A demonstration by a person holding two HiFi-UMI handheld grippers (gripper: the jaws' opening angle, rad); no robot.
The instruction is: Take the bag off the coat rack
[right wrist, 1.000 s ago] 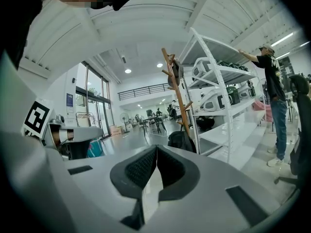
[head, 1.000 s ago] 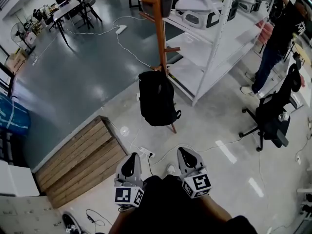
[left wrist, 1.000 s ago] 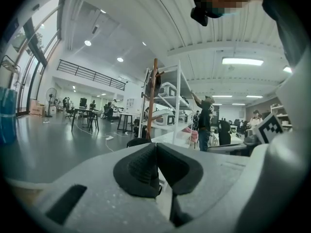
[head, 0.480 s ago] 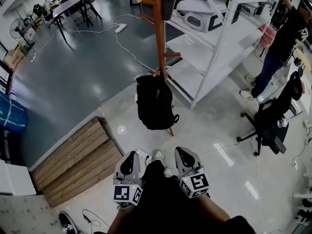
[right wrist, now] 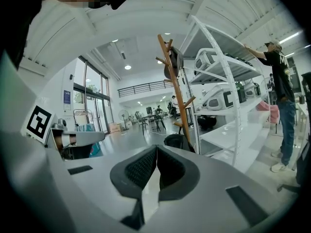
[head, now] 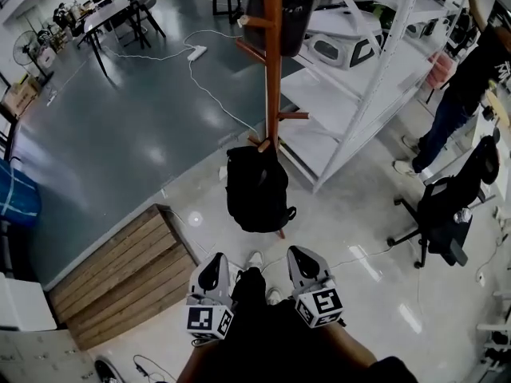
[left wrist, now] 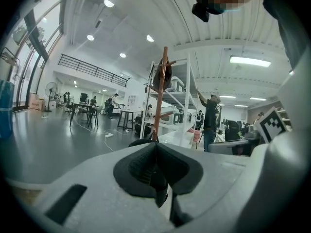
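A black backpack hangs low on an orange wooden coat rack, close to the floor. A second dark bag hangs near the rack's top. My left gripper and right gripper are side by side well short of the backpack, both shut with nothing between the jaws. In the left gripper view the rack rises behind the closed left gripper, and only the backpack's top shows. The right gripper view has the rack and backpack beyond the closed right gripper.
White metal shelving with cases stands just right of the rack. A person reaches up at the far right, beside a black office chair. A wooden ramp lies at my left. Cables and a power strip cross the floor.
Both grippers have come forward toward the rack together, staying shut. The backpack and rack now sit nearer to them in the head view.
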